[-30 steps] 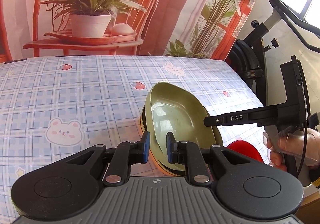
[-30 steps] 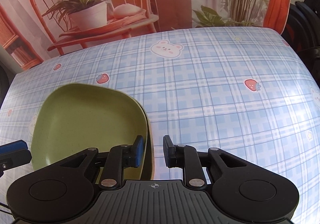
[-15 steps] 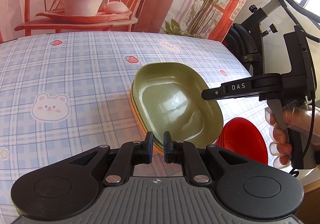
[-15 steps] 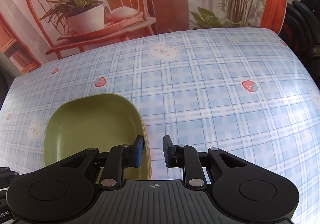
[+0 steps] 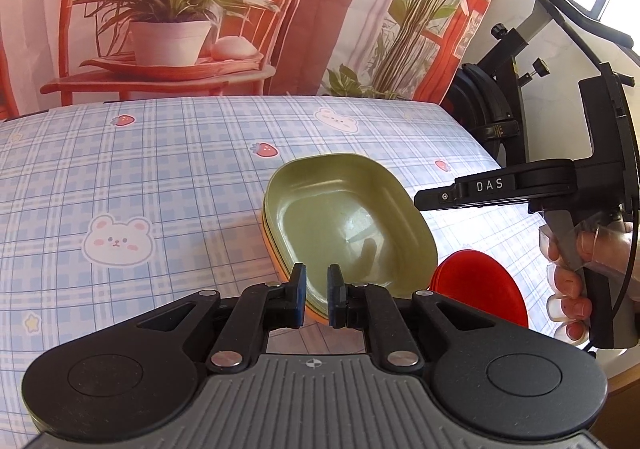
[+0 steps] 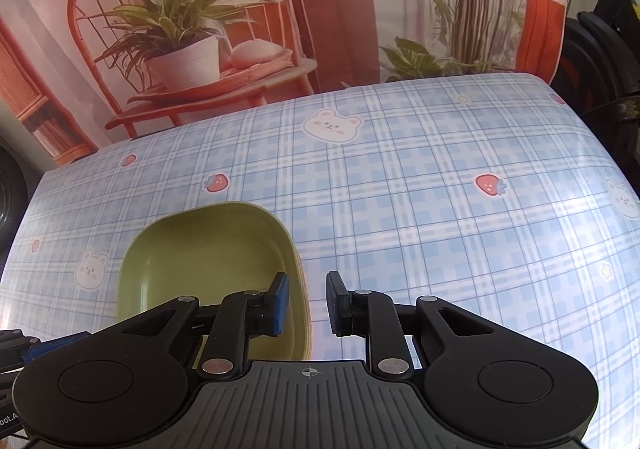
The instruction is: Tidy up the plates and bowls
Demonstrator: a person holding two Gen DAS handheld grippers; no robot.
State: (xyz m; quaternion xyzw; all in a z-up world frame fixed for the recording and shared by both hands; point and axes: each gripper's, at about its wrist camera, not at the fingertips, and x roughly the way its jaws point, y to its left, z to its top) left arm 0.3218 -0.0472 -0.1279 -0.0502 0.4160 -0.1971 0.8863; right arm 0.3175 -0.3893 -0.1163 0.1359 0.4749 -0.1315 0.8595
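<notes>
**Gripping the rim of the green dish stack**

Left wrist view: the left gripper [image 5: 317, 296] has its jaws nearly closed on the near rim of the green dish [image 5: 348, 225], which lies nested on top of a stack with an orange edge showing beneath it. The stack rests on the checked tablecloth [image 5: 160, 177]. Just right of the green dish sit red plates [image 5: 480, 285], partly behind its rim. Above the dish's right side reaches the right gripper [image 5: 424, 201], held by a hand [image 5: 576, 273].

Right wrist view: the right gripper [image 6: 307, 301] hangs over the green dish's [image 6: 208, 253] right edge. Its left pad sits inside the dish wall and its right pad outside, with a narrow gap; whether the pads press the wall I cannot tell. The tablecloth [image 6: 440, 217] stretches away right of the dish.
</notes>
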